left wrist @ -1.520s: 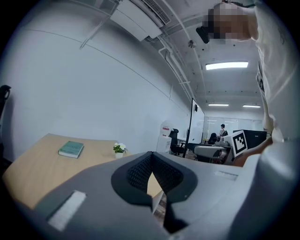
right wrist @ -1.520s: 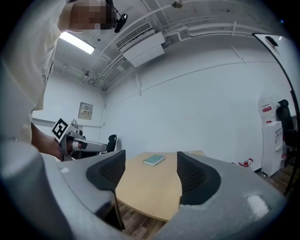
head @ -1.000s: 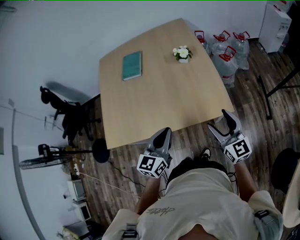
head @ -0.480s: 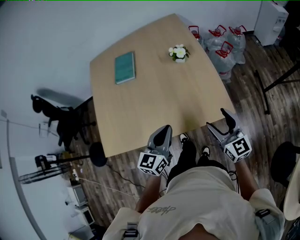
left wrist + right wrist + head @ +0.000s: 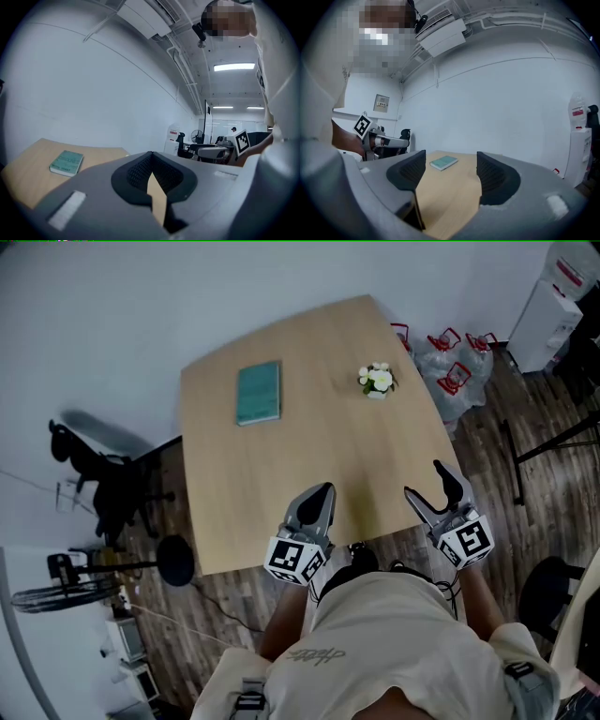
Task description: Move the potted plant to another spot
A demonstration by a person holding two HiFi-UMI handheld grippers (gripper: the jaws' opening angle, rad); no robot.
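As both reach farther over the table [image 5: 272,474], left gripper [image 5: 322,493] shows jaws together, right gripper [image 5: 427,482] wide.

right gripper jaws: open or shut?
Open. In its own view the right gripper has its jaws well apart, with only bare table showing between them; nothing is held.

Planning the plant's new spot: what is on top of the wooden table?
On the light wooden table, a teal book and a small white-flowered potted plant stand apart. The area under the book is covered.
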